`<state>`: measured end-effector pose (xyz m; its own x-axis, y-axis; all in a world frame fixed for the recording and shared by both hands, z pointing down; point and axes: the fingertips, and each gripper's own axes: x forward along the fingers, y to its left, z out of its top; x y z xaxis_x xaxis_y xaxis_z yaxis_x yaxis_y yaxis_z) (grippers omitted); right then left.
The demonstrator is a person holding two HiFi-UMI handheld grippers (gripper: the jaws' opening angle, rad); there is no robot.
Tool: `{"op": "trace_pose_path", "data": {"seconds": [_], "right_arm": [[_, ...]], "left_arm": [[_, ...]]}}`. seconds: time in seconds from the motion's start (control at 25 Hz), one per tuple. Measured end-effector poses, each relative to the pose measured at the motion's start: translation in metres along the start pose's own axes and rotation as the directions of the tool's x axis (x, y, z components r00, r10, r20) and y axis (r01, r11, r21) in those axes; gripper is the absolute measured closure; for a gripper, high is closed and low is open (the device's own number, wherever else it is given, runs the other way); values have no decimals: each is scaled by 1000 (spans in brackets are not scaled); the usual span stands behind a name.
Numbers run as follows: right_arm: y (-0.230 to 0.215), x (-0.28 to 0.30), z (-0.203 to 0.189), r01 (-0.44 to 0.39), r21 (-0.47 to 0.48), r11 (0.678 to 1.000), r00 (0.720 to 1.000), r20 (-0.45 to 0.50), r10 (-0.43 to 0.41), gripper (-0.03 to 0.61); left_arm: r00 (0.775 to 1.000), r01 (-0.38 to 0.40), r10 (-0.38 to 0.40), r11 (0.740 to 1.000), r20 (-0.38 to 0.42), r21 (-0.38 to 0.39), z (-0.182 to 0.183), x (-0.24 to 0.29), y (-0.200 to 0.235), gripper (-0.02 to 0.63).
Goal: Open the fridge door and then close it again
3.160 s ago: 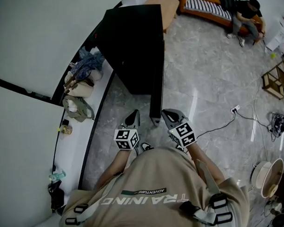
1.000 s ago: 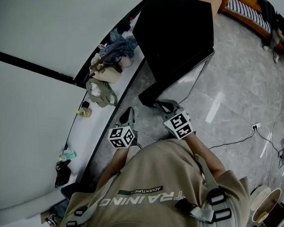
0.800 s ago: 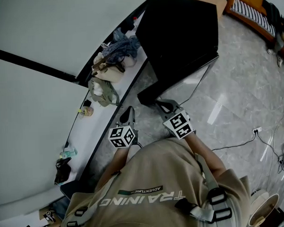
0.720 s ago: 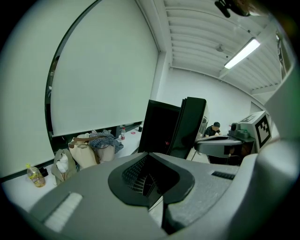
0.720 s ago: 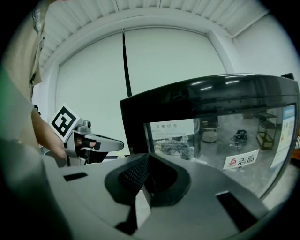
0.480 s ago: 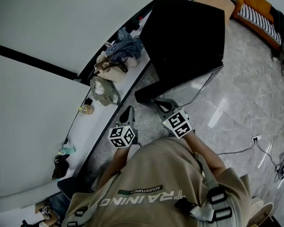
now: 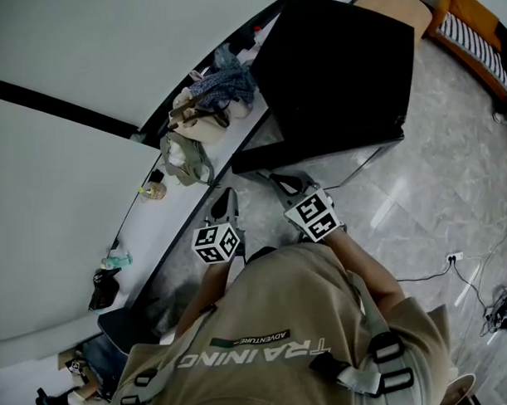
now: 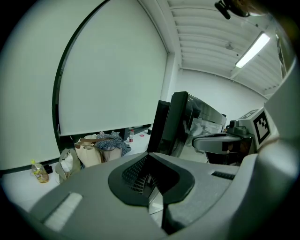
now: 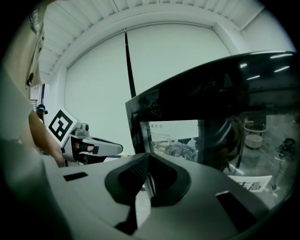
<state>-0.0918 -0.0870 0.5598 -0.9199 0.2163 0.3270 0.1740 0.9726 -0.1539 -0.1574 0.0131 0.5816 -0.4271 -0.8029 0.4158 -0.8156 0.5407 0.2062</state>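
I see both grippers' jaws pressed together, empty. Right gripper [image 7: 283, 182] tip is at the fridge [image 7: 340, 70] front's bottom edge. Left gripper [image 7: 226, 200] is just left of it, apart from the fridge.

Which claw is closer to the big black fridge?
The right claw, with its tip right at the front edge of the fridge. The left claw sits farther back, beside the white ledge.
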Motion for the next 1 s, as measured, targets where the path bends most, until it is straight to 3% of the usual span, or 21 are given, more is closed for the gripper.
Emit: {"op": "trace_pose_path", "data": {"seconds": [0.52,1.0], "right_arm": [[-29,24,6,61,20,998,998,-19,-61,583],[-50,45,14,240,67,968,969,-68,-236,583]], "left_arm": [[999,32,-32,999,-18,-26,4,26,21,615],[973,230,-229,973,-19,36,43,70,53,615]]}}
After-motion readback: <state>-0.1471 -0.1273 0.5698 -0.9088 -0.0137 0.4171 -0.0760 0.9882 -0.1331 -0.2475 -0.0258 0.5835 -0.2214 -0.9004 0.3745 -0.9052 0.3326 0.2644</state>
